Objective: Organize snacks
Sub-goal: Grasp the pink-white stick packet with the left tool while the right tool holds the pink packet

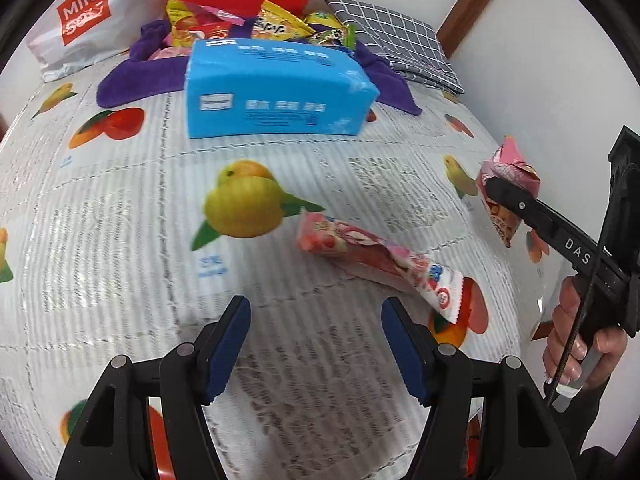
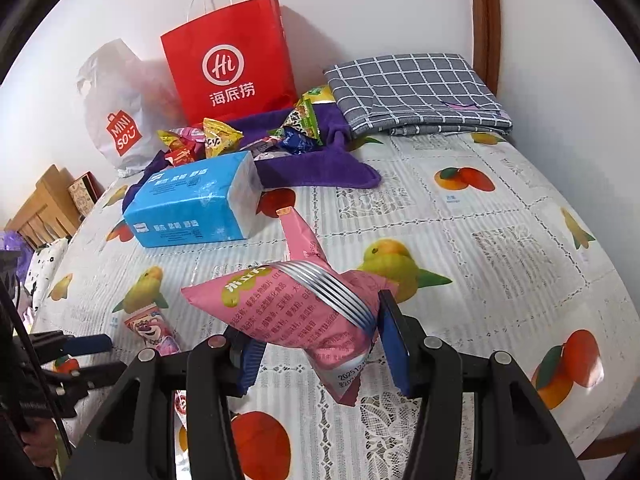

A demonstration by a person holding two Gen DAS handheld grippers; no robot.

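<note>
My right gripper (image 2: 320, 344) is shut on a puffy pink snack bag (image 2: 256, 304) and holds it above the table; the same bag (image 1: 508, 172) shows at the right of the left wrist view. My left gripper (image 1: 318, 322) hangs open over the cloth with nothing between its blue pads. A long red and pink snack stick (image 1: 376, 264) lies flat just ahead of it to the right, apart from the pads. In the right wrist view this stick (image 2: 154, 332) lies beside the left gripper's fingers (image 2: 90, 345). A pile of snack packets (image 2: 224, 140) rests on a purple towel (image 2: 320, 164).
A blue tissue pack (image 1: 276, 88) lies mid-table on the fruit-print cloth (image 2: 460, 240). Behind stand a red paper bag (image 2: 232, 60) and a white plastic bag (image 2: 120, 120) against the wall. A folded grey checked cloth (image 2: 416, 92) lies at the back right. A hand (image 1: 568, 332) grips the right tool.
</note>
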